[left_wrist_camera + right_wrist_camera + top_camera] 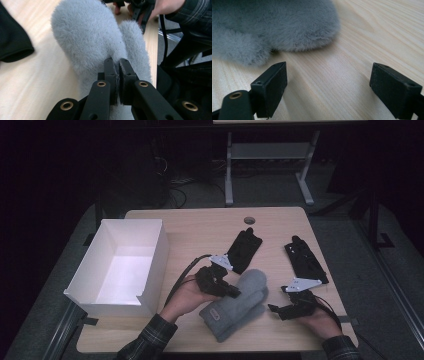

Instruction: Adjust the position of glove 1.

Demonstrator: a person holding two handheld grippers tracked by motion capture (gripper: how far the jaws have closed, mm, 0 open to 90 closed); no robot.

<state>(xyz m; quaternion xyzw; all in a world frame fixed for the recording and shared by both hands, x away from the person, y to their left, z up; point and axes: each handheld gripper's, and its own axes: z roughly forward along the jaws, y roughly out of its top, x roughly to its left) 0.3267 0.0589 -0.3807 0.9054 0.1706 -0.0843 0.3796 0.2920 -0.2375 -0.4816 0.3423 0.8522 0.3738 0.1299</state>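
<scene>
A grey fuzzy mitten [240, 305] lies at the front middle of the wooden table [200, 227]. My left gripper [234, 292] reaches onto the mitten from its left side. In the left gripper view the mitten [87, 37] stretches away ahead, and my left gripper [118, 67] is shut on a pinch of its fleece. My right gripper [274, 309] rests low on the table just right of the mitten. In the right gripper view my right gripper [329, 75] stands open over bare wood, with the mitten [274, 25] a little ahead of its fingers.
A white open box [156, 265] stands at the table's left. One black glove [244, 249] lies behind the mitten and a second black glove [306, 260] lies at the right. A round cable hole [249, 220] is near the far edge.
</scene>
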